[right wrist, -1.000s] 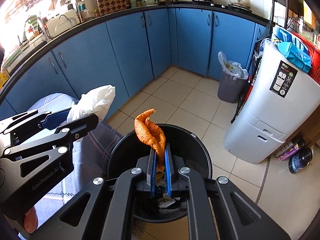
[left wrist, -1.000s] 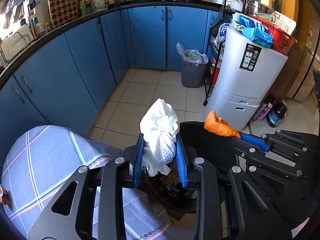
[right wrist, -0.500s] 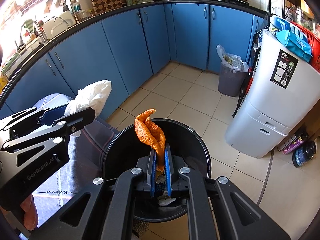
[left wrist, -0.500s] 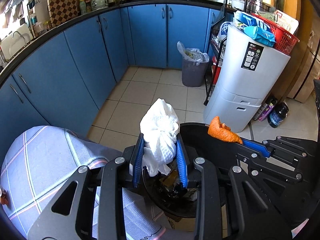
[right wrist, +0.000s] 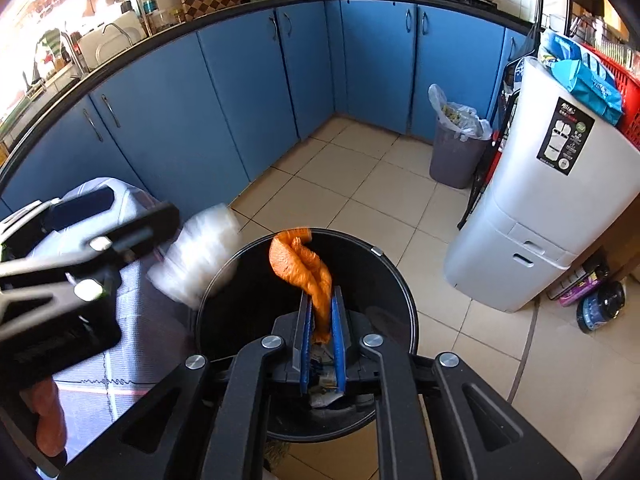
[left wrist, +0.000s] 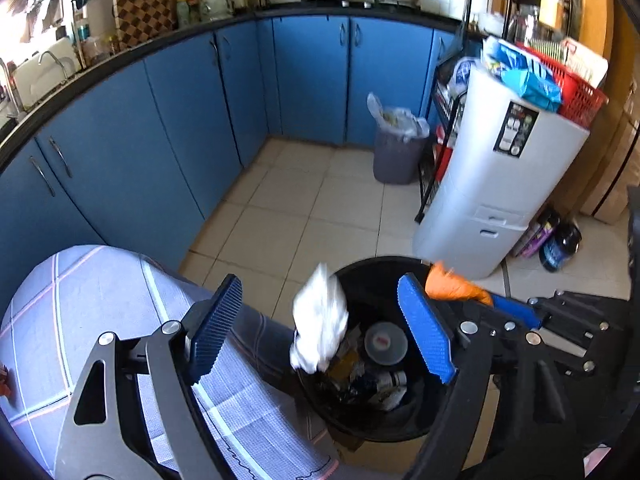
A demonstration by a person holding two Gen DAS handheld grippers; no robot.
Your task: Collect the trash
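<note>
- Our left gripper [left wrist: 320,336] has just been opening: half a second ago its blue pads clamped the white crumpled wad, and now the jaws stand wide apart with nothing pressed between them.
- The white wad [left wrist: 320,324] is loose and motion-blurred between the spread pads, touching neither, at the near-left rim of the black bin [left wrist: 374,268]. From our right wrist view the same wad [right wrist: 200,252] shows as a blur just outside the bin's left edge, beside the left gripper's arm.
- Our right gripper [right wrist: 320,320] is clenched on the orange crumpled piece [right wrist: 300,264], which sticks up from the narrow gap between the pads, over the bin's open mouth, much as it did a second ago.
- Inside the bin we see earlier rubbish, including a round lid [left wrist: 385,342].
- The checked cloth [left wrist: 80,300] on the surface beside the bin lies where it lay before.
</note>
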